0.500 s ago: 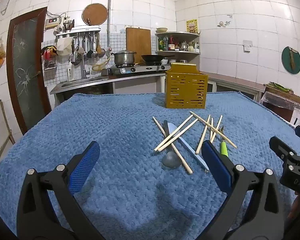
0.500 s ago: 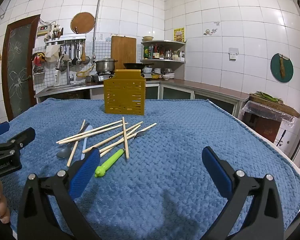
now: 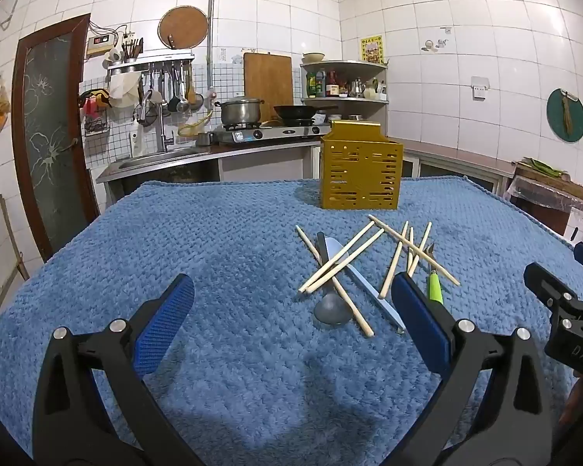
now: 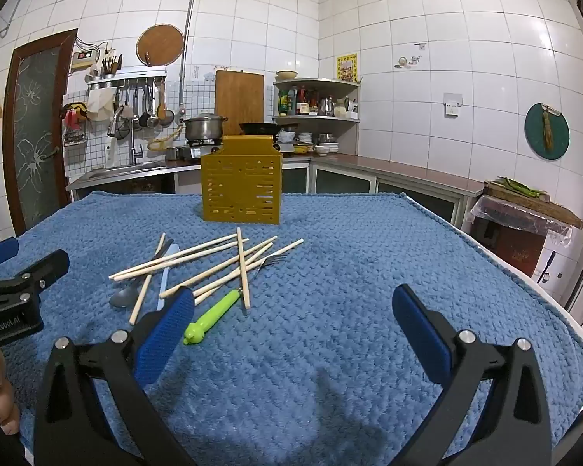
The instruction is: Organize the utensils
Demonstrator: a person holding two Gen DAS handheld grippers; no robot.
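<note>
Nothing has really changed against half a second ago: same framing in both wrist views, same pile, so the task sits at its start with no utensil picked.

Left tongs (image 3: 291, 314) are wide apart and empty, hovering low over the blue towel (image 3: 213, 233) that covers the counter, aimed a bit left of the pile. Just ahead of their right pad lies the grey spoon (image 3: 331, 310), bowl toward the camera, with a pale blue knife (image 3: 363, 279) beside it and wooden chopsticks (image 3: 342, 260) crossed over both (a messy stack, several sticks overlap).

Further right in the pile is the green-handled fork (image 4: 213, 316), handle near the left pad of the right tongs (image 4: 291, 314), tines pointing away under a chopstick. The right tongs are also spread wide with nothing between them, over bare towel right of the pile. The other tool's black body shows at each view's edge, so the two sit side by side.

The yellow slotted holder (image 4: 241, 190) stands upright beyond the pile, near the far towel edge; its inside is hidden, so whether anything is in it I cannot tell.

My read: everything is still to be moved, and the fork is the easiest first grab for the right side, though the chopstick over it may drag along.
</note>
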